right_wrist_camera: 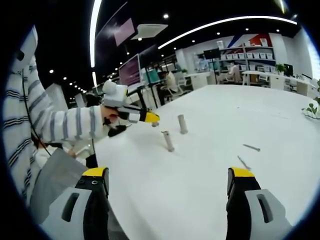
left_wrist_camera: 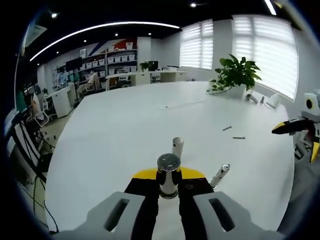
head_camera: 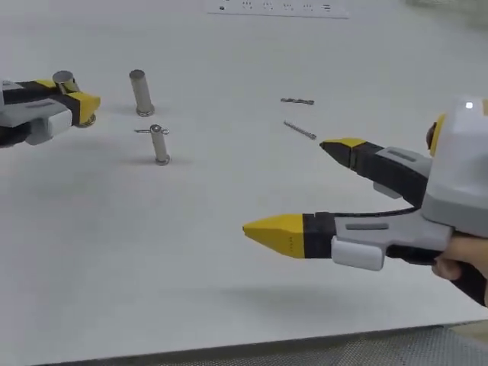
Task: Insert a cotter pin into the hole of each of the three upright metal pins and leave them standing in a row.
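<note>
Head view, left to right, with every place given from the fitted metal pin (head_camera: pixel 159 145). At far left my left gripper (head_camera: pixel 76 103), with yellow tips on black and grey jaws, is closed on the held metal pin (head_camera: pixel 64 79). This is a plain silver cylinder with a flat round head; it stands upright, left of and a little beyond the fitted metal pin. The left gripper view shows my pads pressed against both sides of its shaft. The bare metal pin (head_camera: pixel 139 91), of the same form, stands upright just beyond the fitted metal pin and slightly to its left. The fitted metal pin stands upright on the white table (head_camera: pixel 191 267) with a thin cotter pin (head_camera: pixel 149 131) passing crosswise through its upper shaft. Well to its right lie two slim grey pieces flat on the table: the near loose cotter pin (head_camera: pixel 300 130) and, beyond that, the far loose cotter pin (head_camera: pixel 296 101). Farther right and nearer to me, my right gripper (head_camera: pixel 284 187) has its jaws spread wide with nothing between them.
</note>
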The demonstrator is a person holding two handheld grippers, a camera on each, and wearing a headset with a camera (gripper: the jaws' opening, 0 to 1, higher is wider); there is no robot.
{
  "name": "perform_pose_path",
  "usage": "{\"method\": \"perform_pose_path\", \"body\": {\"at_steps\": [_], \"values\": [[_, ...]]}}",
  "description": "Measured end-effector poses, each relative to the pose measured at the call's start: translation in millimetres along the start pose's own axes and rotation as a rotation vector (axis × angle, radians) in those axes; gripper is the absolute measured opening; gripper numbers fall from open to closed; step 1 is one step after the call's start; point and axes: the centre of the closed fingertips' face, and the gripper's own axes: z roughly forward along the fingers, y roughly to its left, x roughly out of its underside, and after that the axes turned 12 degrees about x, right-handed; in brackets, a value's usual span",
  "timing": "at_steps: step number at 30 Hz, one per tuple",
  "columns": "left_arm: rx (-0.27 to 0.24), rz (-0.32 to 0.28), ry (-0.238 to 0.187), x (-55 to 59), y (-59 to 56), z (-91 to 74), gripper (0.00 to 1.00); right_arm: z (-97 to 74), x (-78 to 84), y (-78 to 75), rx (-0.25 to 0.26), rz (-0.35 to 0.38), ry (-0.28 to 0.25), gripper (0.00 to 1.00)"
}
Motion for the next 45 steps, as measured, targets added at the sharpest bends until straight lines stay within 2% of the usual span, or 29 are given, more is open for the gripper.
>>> {"method": "perform_pose_path", "body": {"at_steps": [2, 6, 11, 12, 14, 15, 18, 20, 25, 26, 30, 33, 34, 35, 38, 42, 45], "values": [[0.002, 0.01, -0.015, -3.7, -5.1, -7.1, 0.12, -1.2, -0.7, -2.1, 0.005, 0.002, -0.004, 1.0], [0.001, 0.03, -0.008, -7.1, -22.6, -15.2, 0.12, -3.0, -1.1, -3.4, 0.005, 0.003, -0.007, 1.0], [0.031, 0.028, 0.011, -7.9, -31.3, -14.4, 0.12, -5.1, -2.2, -3.0, -0.001, -0.001, -0.013, 1.0], [0.042, 0.033, 0.012, -9.0, -36.2, -13.9, 0.12, -5.5, -2.0, -3.4, -0.002, 0.0, -0.013, 1.0], [0.057, 0.082, 0.016, -10.2, -47.2, -12.1, 0.12, -6.2, -1.4, -4.4, -0.002, 0.004, -0.015, 1.0], [0.06, 0.086, 0.018, -9.4, -52.0, -11.1, 0.12, -6.4, -0.9, -5.0, 0.0, 0.006, -0.015, 1.0], [0.086, 0.086, 0.009, -6.4, -76.5, -7.0, 0.12, -7.4, 1.8, -6.7, 0.002, 0.013, -0.01, 1.0], [0.103, 0.105, 0.022, -2.2, -87.7, -2.1, 0.12, -8.9, 2.8, -7.4, 0.003, 0.012, -0.008, 1.0], [0.133, 0.105, 0.037, 9.8, -106.2, 11.1, 0.12, -11.7, 4.9, -11.5, 0.012, 0.023, -0.002, 1.0], [0.139, 0.128, 0.059, 15.7, -110.3, 16.2, 0.12, -11.9, 5.1, -11.9, 0.013, 0.024, -0.001, 1.0], [0.151, 0.083, 0.06, 27.4, -120.3, 30.8, 0.12, -13.8, 8.1, -15.4, 0.024, 0.029, 0.01, 0.99], [0.14, 0.126, 0.085, 34.5, -124.4, 39.0, 0.12, -15.9, 8.3, -17.7, 0.037, 0.021, 0.015, 0.99], [0.138, 0.123, 0.087, 36.0, -125.1, 41.0, 0.12, -16.5, 8.7, -17.9, 0.038, 0.016, 0.017, 1.0], [0.133, 0.088, 0.085, 38.1, -125.0, 43.5, 0.12, -17.4, 10.2, -17.7, 0.035, 0.002, 0.026, 1.0], [0.157, 0.043, 0.086, 42.8, -128.1, 49.5, 0.12, -17.7, 12.6, -17.7, 0.036, -0.014, 0.038, 1.0], [0.146, 0.058, 0.091, 45.4, -127.5, 54.4, 0.12, -17.4, 12.7, -17.4, 0.037, -0.003, 0.038, 1.0], [0.129, 0.045, 0.088, 46.9, -123.6, 57.5, 0.12, -18.0, 11.8, -17.0, 0.037, -0.003, 0.038, 1.0]]}}
